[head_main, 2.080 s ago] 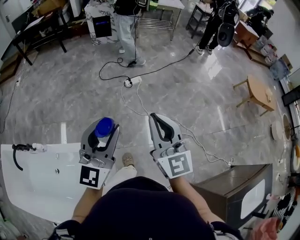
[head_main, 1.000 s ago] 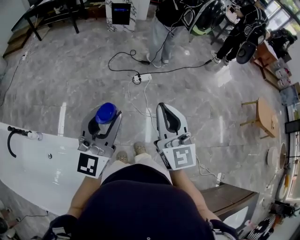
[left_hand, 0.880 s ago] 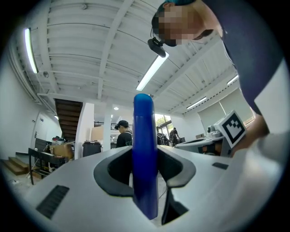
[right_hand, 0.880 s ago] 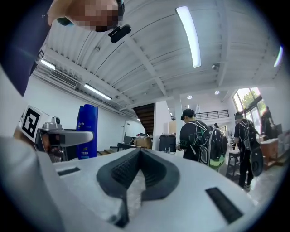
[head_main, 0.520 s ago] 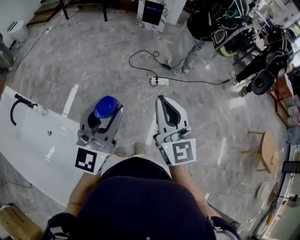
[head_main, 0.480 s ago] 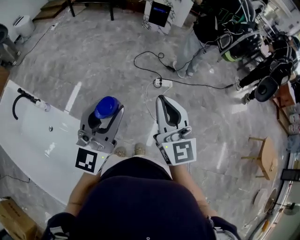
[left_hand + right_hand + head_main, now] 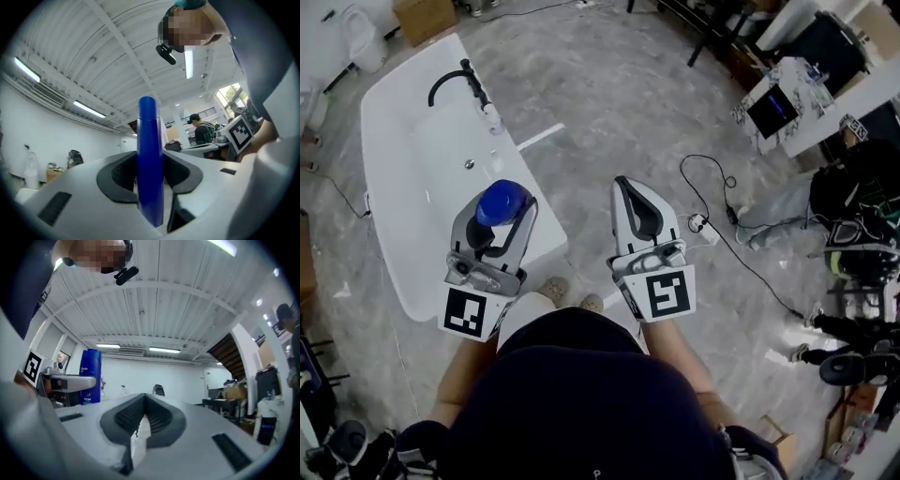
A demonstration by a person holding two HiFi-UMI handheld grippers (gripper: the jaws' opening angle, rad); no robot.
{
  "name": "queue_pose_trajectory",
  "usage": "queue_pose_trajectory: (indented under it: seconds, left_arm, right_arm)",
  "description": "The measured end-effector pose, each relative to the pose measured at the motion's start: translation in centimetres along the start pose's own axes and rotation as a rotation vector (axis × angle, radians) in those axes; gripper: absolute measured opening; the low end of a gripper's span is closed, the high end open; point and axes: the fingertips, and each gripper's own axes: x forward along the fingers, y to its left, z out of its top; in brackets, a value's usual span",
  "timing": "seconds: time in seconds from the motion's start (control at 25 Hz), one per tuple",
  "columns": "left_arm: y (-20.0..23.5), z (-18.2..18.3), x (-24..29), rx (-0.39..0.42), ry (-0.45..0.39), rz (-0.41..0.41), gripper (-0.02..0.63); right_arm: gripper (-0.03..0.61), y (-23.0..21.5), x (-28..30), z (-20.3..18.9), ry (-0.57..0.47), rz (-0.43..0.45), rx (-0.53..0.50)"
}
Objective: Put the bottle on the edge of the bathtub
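Head view: the left claw is clamped on a blue bottle, which stands upright between its jaws with the round top facing the camera. The bottle is held up in the air; in the picture it overlaps the near end of the white bathtub and rests on no part of the rim. A black faucet curves over the tub's far end. The right claw is just beside the left, apart from it, with its jaws drawn together and nothing in them, above the grey marbled floor. A power strip with its cable lies on the floor to the right.

Left gripper view: the left claw grips the bottle from both sides, the dark pads pressing its body.

Right gripper view: the right claw is closed and empty. The bottle shows at the left, held in the other claw
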Motion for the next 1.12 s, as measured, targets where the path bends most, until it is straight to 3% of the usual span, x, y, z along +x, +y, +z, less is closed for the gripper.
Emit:
queue_pose_trajectory:
  seconds: [0.32, 0.52, 0.68, 1.12]
  left_arm:
    - [6.5, 0.6, -10.1, 0.088, 0.039, 0.356, 0.153]
    - [9.3, 0.2, -15.1, 0.081, 0.066, 0.464, 0.153]
    - [10.2, 0.3, -14.5, 0.076, 0.065, 0.458, 0.153]
    - [8.8, -2.0, -8.4, 0.040, 0.065, 0.302, 0.153]
  right_arm:
    - [0.001, 10.1, 5.6, -0.2, -0.053, 0.333, 0.046]
    - [0.002, 15.5, 7.0, -0.4, -0.041, 0.427, 0.056]
    - [0.002, 15.8, 7.7, -0.5, -0.022, 0.438, 0.048]
    - [0.002, 11.7, 7.7, -2.3, 0.016, 0.326, 0.044]
